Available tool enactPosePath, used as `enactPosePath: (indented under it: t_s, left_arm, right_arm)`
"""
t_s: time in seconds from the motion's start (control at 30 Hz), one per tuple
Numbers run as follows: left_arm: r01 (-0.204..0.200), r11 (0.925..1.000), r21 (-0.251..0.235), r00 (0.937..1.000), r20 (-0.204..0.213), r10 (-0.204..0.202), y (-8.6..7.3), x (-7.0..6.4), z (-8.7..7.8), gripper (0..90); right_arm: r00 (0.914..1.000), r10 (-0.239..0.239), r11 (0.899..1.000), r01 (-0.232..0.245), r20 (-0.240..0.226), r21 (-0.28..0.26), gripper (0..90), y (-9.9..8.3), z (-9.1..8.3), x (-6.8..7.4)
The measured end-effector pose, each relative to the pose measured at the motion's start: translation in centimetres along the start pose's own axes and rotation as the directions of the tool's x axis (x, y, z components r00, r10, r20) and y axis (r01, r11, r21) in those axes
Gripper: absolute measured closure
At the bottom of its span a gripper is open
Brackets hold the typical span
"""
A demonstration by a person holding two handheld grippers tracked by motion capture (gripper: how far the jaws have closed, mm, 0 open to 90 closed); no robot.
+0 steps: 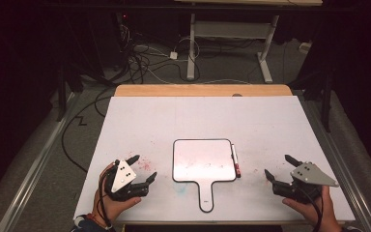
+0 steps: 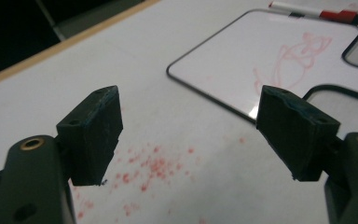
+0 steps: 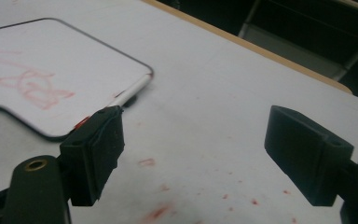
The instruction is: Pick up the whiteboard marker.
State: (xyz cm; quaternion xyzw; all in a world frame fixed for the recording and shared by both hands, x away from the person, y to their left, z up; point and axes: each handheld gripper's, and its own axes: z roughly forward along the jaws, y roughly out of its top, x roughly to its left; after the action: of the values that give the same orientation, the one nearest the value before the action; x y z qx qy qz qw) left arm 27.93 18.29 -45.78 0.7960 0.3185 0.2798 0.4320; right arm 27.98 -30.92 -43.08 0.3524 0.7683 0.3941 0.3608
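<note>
High view: each hand-held gripper, left, right, rests gaping.

Small white paddle-shaped whiteboard with black rim, flat, handle toward 6 o'clock, faint red scribble, red-capped white marker touching its 3 o'clock edge

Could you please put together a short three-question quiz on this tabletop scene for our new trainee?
1. True or false: the left gripper is shut on the marker.
2. Where does the marker lie relative to the small whiteboard? A) along its right edge B) on top of its handle C) beside the left gripper
3. Fill in: the scribble on the small whiteboard is drawn in ____ ink.

Key:
1. False: both the left gripper and the right gripper are open and hold nothing.
2. A.
3. Red, the same colour as the specks on the table.
</note>
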Motion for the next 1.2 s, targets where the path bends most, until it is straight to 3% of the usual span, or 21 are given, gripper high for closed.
enactPosePath:
  t_s: [0.33,0.37,0.5,0.7,0.8,0.83,0.97,1.03,1.13,1.2]
  left_arm:
    - [0.000,0.9985,0.055,0.9994,0.035,-0.002,-0.3,0.2,1.4,20.2]
    - [0.003,0.9982,0.060,0.9991,0.043,-0.006,-0.3,0.2,1.5,20.2]
    - [0.003,0.9970,0.078,0.9984,0.057,-0.008,-0.4,0.0,1.9,20.3]
    - [-0.008,0.9958,0.091,0.9991,0.043,0.004,-0.4,-0.1,2.2,20.1]
    - [-0.011,0.9941,0.108,0.9992,0.038,0.007,-0.5,-0.1,2.3,19.1]
    - [-0.014,0.9937,0.111,0.9993,0.036,0.010,-0.6,-0.2,2.3,19.1]
    - [-0.021,0.9935,0.112,0.9994,0.030,0.018,-0.6,-0.4,2.2,19.2]
    - [-0.039,0.9930,0.112,0.9990,0.025,0.036,-0.6,-0.3,2.2,19.2]
    - [-0.033,0.9921,0.121,0.9992,0.029,0.029,-0.6,-0.5,2.2,19.2]
    - [-0.034,0.9918,0.124,0.9990,0.032,0.030,-0.6,-0.5,2.2,19.2]
  right_arm:
    - [0.9951,0.060,0.998,-0.060,-0.078,-0.002,27.2,-0.4,-0.4,0.0]
    - [0.9923,0.058,0.998,-0.057,-0.110,0.010,27.6,-0.4,-0.3,0.0]
    - [0.9846,0.079,0.996,-0.072,-0.156,0.051,27.9,-0.5,0.3,0.2]
    - [0.9771,0.109,0.990,-0.090,-0.183,0.111,29.4,0.4,2.1,-0.1]
    - [0.9657,0.154,0.980,-0.122,-0.209,0.159,27.5,1.1,3.7,-0.5]
    - [0.9657,0.154,0.980,-0.122,-0.209,0.159,27.5,1.1,3.7,-0.5]
    - [0.9449,0.195,0.968,-0.143,-0.263,0.205,29.0,2.1,5.3,-0.6]
    - [0.9424,0.206,0.963,-0.148,-0.263,0.224,33.9,2.9,6.3,-0.5]
    - [0.9208,0.267,0.943,-0.189,-0.284,0.275,38.1,3.9,8.3,-0.7]
    - [0.9049,0.308,0.924,-0.212,-0.293,0.318,39.4,4.3,10.0,-1.0]
